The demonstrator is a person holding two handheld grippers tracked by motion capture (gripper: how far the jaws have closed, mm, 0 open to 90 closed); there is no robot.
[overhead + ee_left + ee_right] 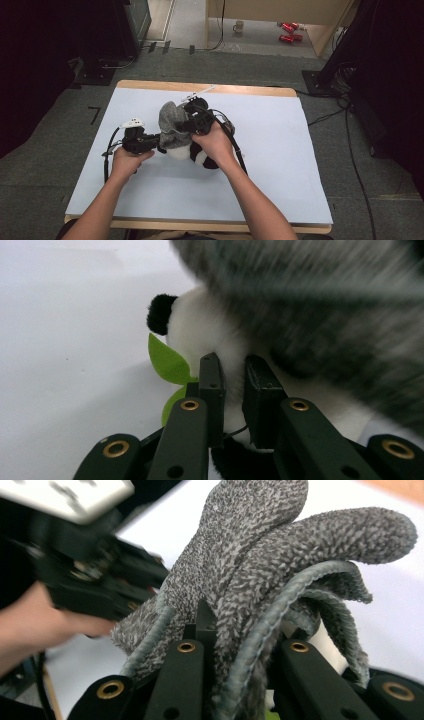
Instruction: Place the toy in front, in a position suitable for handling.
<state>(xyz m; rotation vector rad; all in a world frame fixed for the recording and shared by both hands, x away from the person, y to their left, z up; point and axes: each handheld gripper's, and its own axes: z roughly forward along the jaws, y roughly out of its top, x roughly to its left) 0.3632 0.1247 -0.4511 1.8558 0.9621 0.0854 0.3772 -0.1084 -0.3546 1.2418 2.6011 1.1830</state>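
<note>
Two grippers clamp: left gripper (232,365) pinches panda toy (205,330), right gripper (235,625) pinches grey towel (260,555).

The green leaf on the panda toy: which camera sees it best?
The left gripper view: the green leaf lies sharp beside the jaws. The right gripper view catches a green sliver at its bottom edge; from the high view I cannot make it out.

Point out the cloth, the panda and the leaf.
cloth (260,545): right gripper view, on the upper grey fold.
panda (197,325): left gripper view, on the white fur beside the black ear.
leaf (167,362): left gripper view, middle of the upper green leaf.
</note>
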